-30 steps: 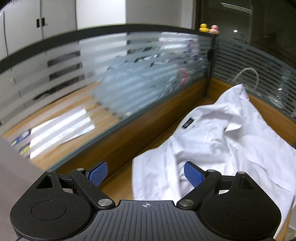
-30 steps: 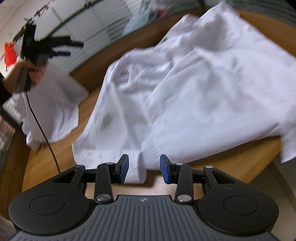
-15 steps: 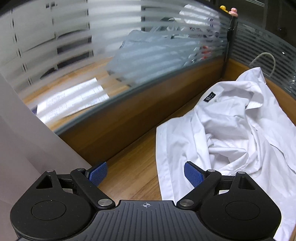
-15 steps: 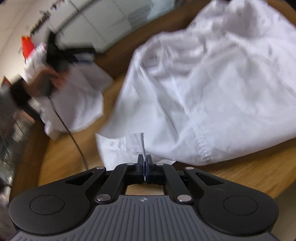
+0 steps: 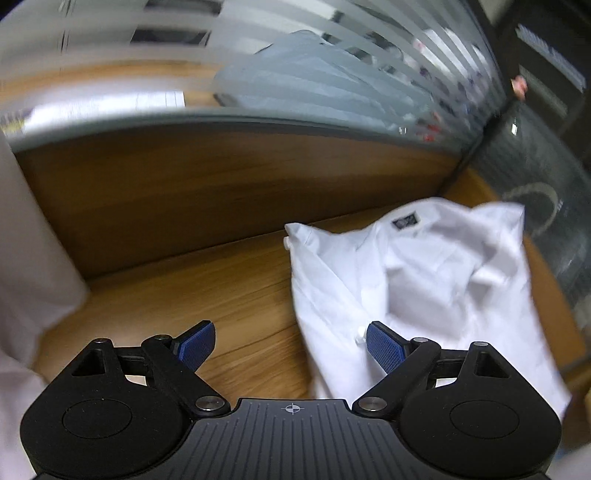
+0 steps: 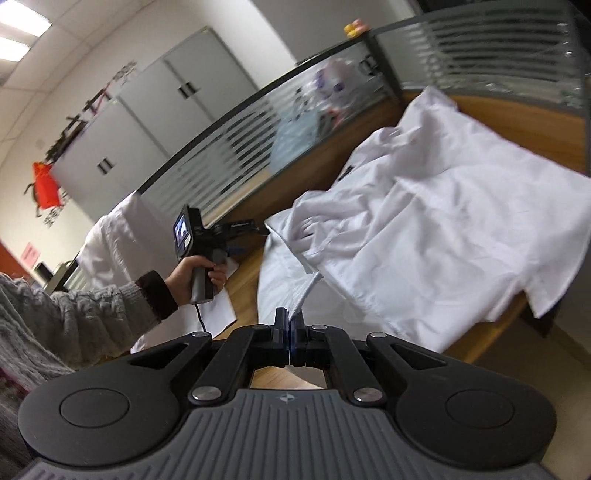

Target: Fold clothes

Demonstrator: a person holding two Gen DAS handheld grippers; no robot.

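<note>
Right gripper (image 6: 290, 328) pinches only a thin hem of the white shirt (image 6: 443, 229), left gripper (image 5: 288, 345) spread over the desk (image 5: 221, 288); a tug could slip it or drag the overhanging front-edge cloth off.

Left wrist view is running dim and warm; motion blur is smearing the striped glass partition (image 5: 332, 74) and softening the white shirt (image 5: 424, 288). Fisheye is bending the wooden desk (image 5: 221, 288) edges. Right wrist view is reading brighter, a ceiling light panel (image 6: 22, 26) glaring at top left, cabinets (image 6: 147, 122) blurring slightly, corners curving.
</note>
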